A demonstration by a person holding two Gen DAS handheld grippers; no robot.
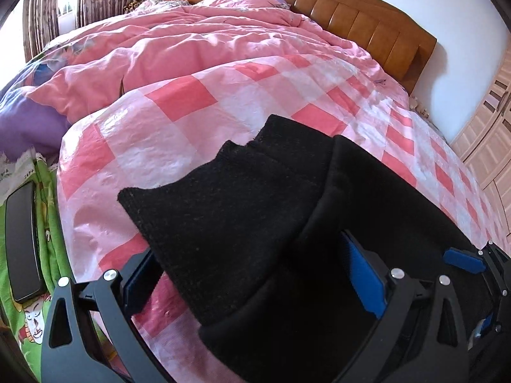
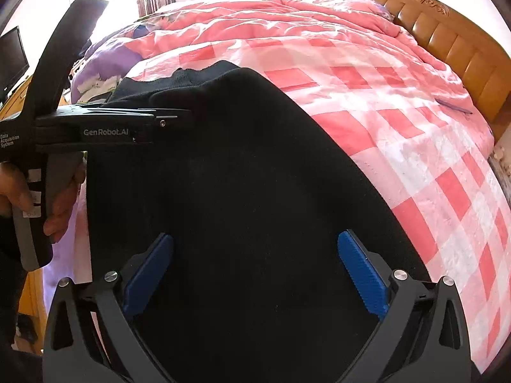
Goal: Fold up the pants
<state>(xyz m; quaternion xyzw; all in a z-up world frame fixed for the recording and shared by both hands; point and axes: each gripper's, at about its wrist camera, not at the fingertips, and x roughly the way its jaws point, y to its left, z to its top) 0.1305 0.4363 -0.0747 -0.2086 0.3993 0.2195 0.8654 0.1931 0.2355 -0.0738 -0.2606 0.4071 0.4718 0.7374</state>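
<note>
Black pants lie on the pink checked cover of the bed, a ribbed cuff end pointing away. My left gripper is open, its blue pads wide apart with the black fabric lying between and over them. My right gripper is open too, its blue pads spread over the black pants. In the right wrist view the left gripper shows side-on at the left, held by a hand, its tip at the pants' far edge.
A crumpled pink quilt covers the far half of the bed. A wooden headboard is at the right. A dark phone lies on a green sheet at the left. A wardrobe stands at the far right.
</note>
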